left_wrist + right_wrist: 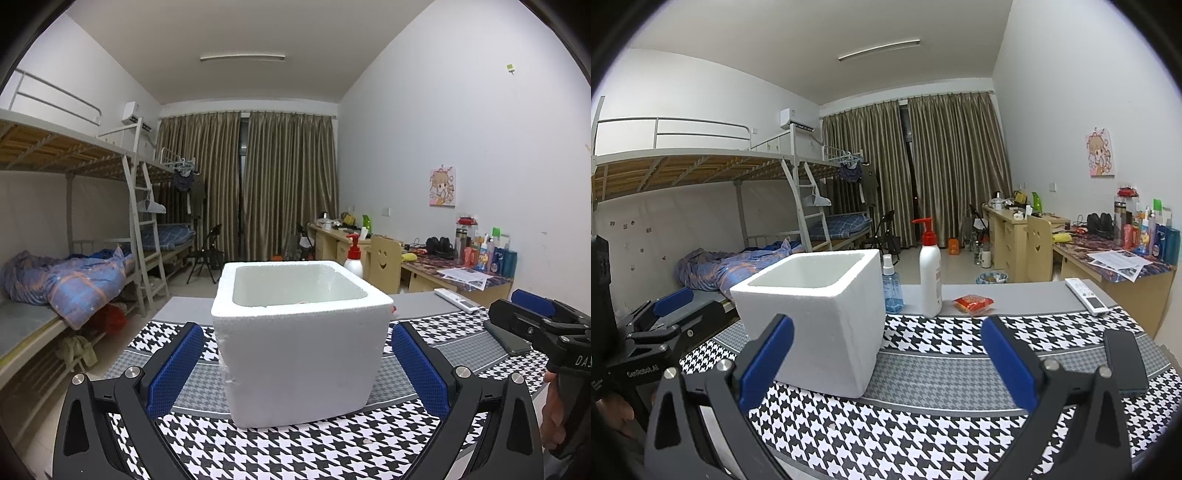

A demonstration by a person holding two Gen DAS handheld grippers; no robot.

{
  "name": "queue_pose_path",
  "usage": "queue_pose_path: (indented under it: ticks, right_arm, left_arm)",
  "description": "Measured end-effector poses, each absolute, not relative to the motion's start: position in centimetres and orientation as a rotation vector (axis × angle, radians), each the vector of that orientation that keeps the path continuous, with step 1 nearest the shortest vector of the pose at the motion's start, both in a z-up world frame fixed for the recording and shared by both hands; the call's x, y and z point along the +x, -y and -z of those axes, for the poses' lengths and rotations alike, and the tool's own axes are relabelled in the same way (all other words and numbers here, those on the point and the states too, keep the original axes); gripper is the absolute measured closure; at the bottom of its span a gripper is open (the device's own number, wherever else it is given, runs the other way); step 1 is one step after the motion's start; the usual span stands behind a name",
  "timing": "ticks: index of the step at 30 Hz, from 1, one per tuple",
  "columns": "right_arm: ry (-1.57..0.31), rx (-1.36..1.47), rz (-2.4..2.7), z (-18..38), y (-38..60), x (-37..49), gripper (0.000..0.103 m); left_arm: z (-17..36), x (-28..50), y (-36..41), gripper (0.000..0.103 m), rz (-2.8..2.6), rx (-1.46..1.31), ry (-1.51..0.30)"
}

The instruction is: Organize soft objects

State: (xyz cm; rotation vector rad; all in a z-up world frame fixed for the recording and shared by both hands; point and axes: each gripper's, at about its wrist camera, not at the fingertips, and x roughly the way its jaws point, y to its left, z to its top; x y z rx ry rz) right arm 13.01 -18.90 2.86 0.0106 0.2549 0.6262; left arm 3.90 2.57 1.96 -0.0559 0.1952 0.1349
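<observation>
Both the left gripper [297, 363] and right gripper [886, 363] are spread wide, empty. The foam box [301, 343] sits just ahead; light, it may skid if bumped. Beyond, the red packet [973, 303] could get crushed.

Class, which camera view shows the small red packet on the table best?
The right wrist view: the red packet lies fully visible beside the pump bottle. In the left wrist view the foam box hides nearly all of it.

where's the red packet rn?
Right wrist view: the red packet lies on the grey tabletop beyond the houndstooth mat, just right of the white pump bottle, left of the remote.
</observation>
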Motion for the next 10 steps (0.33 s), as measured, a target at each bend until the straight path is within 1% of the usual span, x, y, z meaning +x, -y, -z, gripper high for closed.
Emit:
queue_pose_path:
  ticks: [10]
  right_arm:
    - [-0.262, 0.002, -0.629, -2.62, 18.79, 13.03, 0.001]
  left_arm:
    - [-1.81, 3.81, -2.80, 0.001, -0.124, -0.060, -0.205]
